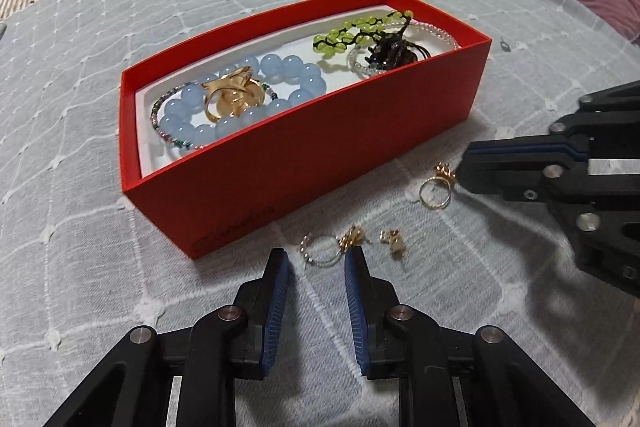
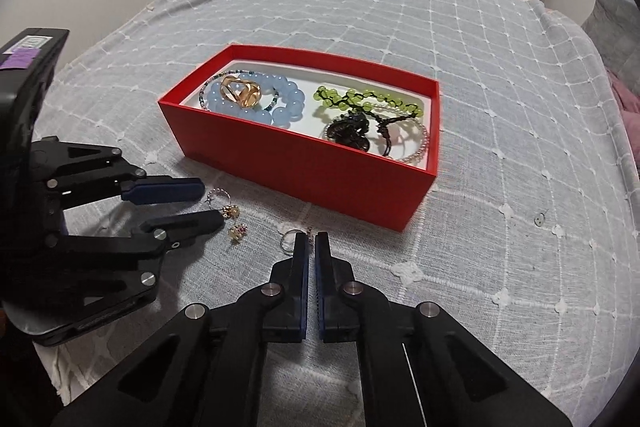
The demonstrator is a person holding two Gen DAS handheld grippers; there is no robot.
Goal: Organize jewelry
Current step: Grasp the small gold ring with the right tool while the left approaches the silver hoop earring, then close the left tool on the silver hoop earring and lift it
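On the grey quilted bedspread (image 2: pixel 500 75), a red box (image 1: pixel 304 163) already holds bead bracelets, while three small pieces lie just in front of it. The left gripper (image 1: pixel 318 259) is held partly open, its pads flanking a silver hoop earring (image 1: pixel 320 251) without pressing it. The right gripper (image 2: pixel 311 241) is closed to a slit at a gold ring (image 1: pixel 435 189); whether the ring is actually pinched cannot be told. A firm hold should be confirmed before lifting, and the ring carried over the near wall.
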